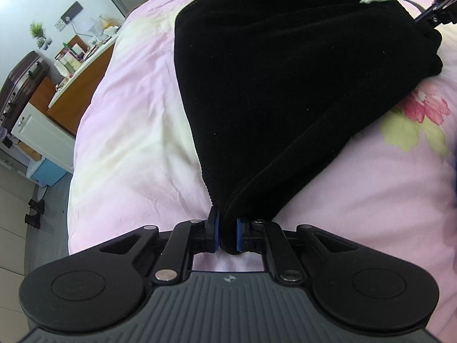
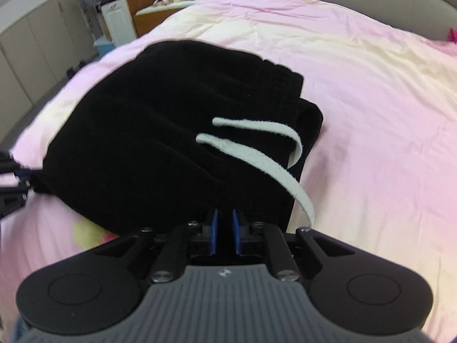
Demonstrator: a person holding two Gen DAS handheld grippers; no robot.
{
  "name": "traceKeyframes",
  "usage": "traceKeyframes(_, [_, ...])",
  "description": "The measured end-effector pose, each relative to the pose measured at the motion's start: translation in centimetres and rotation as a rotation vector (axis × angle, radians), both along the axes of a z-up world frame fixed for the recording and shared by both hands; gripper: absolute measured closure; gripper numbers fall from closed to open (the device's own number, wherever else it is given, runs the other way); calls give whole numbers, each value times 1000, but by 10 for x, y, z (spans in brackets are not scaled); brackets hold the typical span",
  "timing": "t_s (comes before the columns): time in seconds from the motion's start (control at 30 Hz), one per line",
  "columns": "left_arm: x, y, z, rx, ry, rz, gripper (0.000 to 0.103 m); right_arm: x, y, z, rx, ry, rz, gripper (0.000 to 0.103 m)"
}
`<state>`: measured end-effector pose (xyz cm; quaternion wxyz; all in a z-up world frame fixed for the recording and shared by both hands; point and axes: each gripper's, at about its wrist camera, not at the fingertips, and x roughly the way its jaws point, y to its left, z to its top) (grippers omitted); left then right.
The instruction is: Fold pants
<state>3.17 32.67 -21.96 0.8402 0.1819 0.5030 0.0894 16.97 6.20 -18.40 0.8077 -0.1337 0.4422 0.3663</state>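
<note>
Black pants (image 1: pixel 257 85) with 2 white drawstrings (image 2: pixel 257 148) lie bunched on our bed's pink floral quilt (image 1: pixel 128 143); our left tongs (image 1: pixel 227 235) and right tongs (image 2: pixel 224 233) each pinch an edge.

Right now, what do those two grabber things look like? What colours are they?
Both look alike. The left gripper and the right gripper each have a grey ribbed body with a tiny star-like logo, black arms with silver screws, and a big round black disc on each side. The fingers are black with bright blue pads inside. No cables or sleeves show.
</note>
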Motion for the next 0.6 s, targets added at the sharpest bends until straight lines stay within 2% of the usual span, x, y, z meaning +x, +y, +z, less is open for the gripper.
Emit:
traceKeyframes(0.23, [0, -1, 18, 14, 80, -40, 88, 6, -7, 11, 16, 31, -23, 98])
traceKeyframes(0.27, [-2, -2, 23, 20, 91, -36, 83, 5, -10, 17, 13, 26, -25, 97])
traceKeyframes(0.3, [-4, -3, 29, 23, 99, -36, 82, 4, -14, 23, 9, 14, -25, 95])
traceKeyframes(0.33, [-6, -3, 36, 26, 106, -31, 82, 2, -18, 29, 6, 4, -24, 89])
traceKeyframes(0.4, [-11, -6, 61, 38, 55, -22, 81, -3, -29, 49, 19, -17, -22, 79])
traceKeyframes(0.43, [-13, -7, 76, 24, 24, -12, 77, -6, -34, 60, 30, -30, -25, 69])
traceKeyframes(0.53, [-16, -12, 128, -50, -98, 42, 69, -19, -49, 98, 71, -84, -35, 58])
traceKeyframes(0.6, [-16, -18, 164, -85, -199, 76, 60, -29, -57, 125, 98, -129, -48, 46])
